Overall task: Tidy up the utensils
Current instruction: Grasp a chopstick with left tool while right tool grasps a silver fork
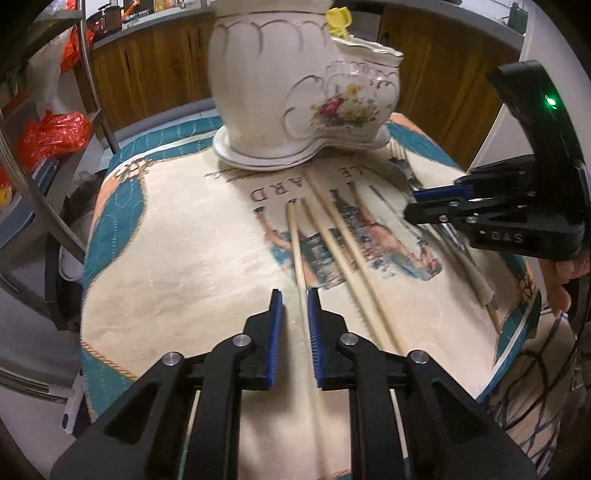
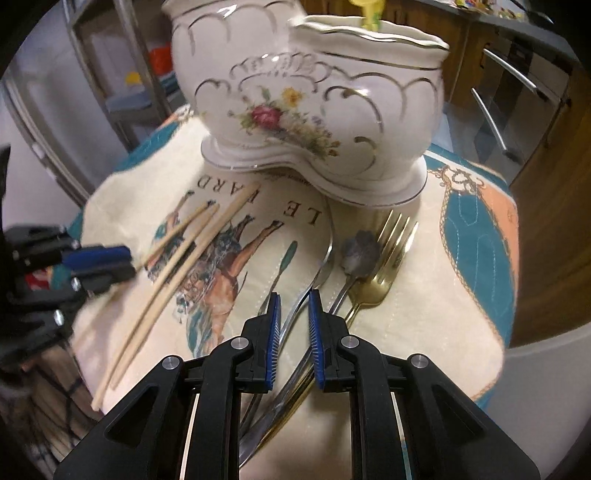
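A white floral ceramic holder [image 1: 295,88] stands at the far side of the printed cloth; it also shows in the right wrist view [image 2: 314,110]. Several wooden chopsticks [image 1: 332,229] lie on the cloth. My left gripper [image 1: 294,295] is open, its fingers either side of one chopstick [image 1: 298,254]. My right gripper [image 2: 294,299] is open over a silver utensil handle [image 2: 295,314], with a gold fork [image 2: 384,258], a small spoon [image 2: 358,254] and a teal-tipped utensil [image 2: 284,262] beside it. The right gripper also shows in the left wrist view [image 1: 417,206].
The cloth [image 1: 177,258] covers a small round table with edges close on all sides. A metal rack with orange bags [image 1: 55,133] stands left. Wooden cabinets [image 1: 155,62] run behind. A yellow item [image 1: 338,18] sticks out of the holder.
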The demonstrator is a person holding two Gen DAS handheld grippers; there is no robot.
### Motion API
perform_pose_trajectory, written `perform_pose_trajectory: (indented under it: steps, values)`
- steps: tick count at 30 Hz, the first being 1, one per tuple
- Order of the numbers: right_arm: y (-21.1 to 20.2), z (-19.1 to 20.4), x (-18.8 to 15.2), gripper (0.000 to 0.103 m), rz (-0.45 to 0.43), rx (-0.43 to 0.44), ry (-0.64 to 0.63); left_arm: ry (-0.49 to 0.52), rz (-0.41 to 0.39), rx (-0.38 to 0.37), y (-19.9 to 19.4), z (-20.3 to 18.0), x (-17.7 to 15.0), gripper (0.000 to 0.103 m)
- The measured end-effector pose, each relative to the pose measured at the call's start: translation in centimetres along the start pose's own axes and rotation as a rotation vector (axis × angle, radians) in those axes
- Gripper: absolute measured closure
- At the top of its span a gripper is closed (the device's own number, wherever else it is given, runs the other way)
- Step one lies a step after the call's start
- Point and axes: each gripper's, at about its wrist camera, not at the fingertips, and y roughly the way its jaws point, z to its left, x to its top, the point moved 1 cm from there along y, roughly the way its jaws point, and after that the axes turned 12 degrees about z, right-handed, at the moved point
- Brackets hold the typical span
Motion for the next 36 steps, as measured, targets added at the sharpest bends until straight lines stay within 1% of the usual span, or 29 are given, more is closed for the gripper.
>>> perform_pose_trajectory:
  steps: [4, 6, 8, 9, 11, 13, 14, 16, 18, 20, 23, 24, 25, 27, 28, 32, 34, 36]
  values:
    - [-0.2, 0.9, -1.1, 0.092, 0.025, 0.044, -0.017, 0.042, 0.047, 0.029, -0.3, 0.5, -0.1, 0.097]
    - [-0.3, 1.5, -1.8, 0.093, 0.041, 0.058, -0.034, 0.082, 0.079, 0.052, -0.4, 0.5, -0.2, 0.1]
    - [-0.5, 2.1, -2.0, 0.094, 0.064, 0.068, -0.057, 0.116, 0.115, 0.059, -0.4, 0.6, -0.2, 0.1]
    - [-0.5, 2.5, -2.1, 0.094, 0.081, 0.061, -0.075, 0.129, 0.129, 0.065, -0.4, 0.4, -0.3, 0.1]
    - [-0.5, 3.2, -2.0, 0.094, 0.122, 0.038, -0.111, 0.16, 0.19, 0.062, -0.3, 0.5, 0.0, 0.1]
    - [-0.4, 3.6, -1.4, 0.094, 0.181, 0.006, -0.137, 0.174, 0.255, 0.044, -0.2, 0.7, 0.5, 0.099]
    - [-0.3, 3.9, -1.0, 0.094, 0.21, -0.016, -0.147, 0.185, 0.303, 0.037, 0.1, 0.7, 0.9, 0.097]
    - [-0.2, 4.4, -0.5, 0.094, 0.252, -0.058, -0.171, 0.195, 0.365, 0.026, 0.5, 1.0, 1.8, 0.096]
    - [0.0, 4.8, -0.1, 0.093, 0.292, -0.088, -0.187, 0.203, 0.42, 0.006, 0.7, 0.9, 2.4, 0.09]
    - [0.2, 5.0, 0.3, 0.093, 0.325, -0.096, -0.183, 0.213, 0.451, 0.015, 1.0, 0.7, 2.6, 0.09]
    - [0.3, 4.9, 0.7, 0.093, 0.35, -0.081, -0.158, 0.226, 0.487, 0.038, 1.3, 0.5, 3.1, 0.09]
    - [0.4, 5.0, 0.8, 0.093, 0.35, -0.075, -0.151, 0.227, 0.493, 0.043, 1.3, 0.3, 3.2, 0.09]
    - [0.7, 4.9, 1.9, 0.093, 0.347, -0.068, -0.141, 0.225, 0.499, 0.05, 1.3, 0.3, 3.3, 0.09]
    - [0.7, 4.4, 2.2, 0.094, 0.332, -0.046, -0.116, 0.221, 0.493, 0.07, 1.3, -0.3, 3.5, 0.098]
    - [0.7, 4.2, 2.1, 0.094, 0.32, -0.031, -0.105, 0.219, 0.487, 0.07, 1.3, -0.5, 3.6, 0.099]
    - [0.3, 3.0, 1.7, 0.098, 0.27, 0.074, -0.056, 0.189, 0.427, 0.031, 0.6, 0.1, 3.2, 0.099]
    - [0.0, 2.6, 1.7, 0.098, 0.245, 0.115, -0.039, 0.166, 0.386, 0.004, -0.1, 0.6, 2.9, 0.099]
    - [-0.6, 2.1, 1.7, 0.099, 0.211, 0.142, -0.031, 0.153, 0.349, -0.001, -0.9, 1.4, 2.6, 0.099]
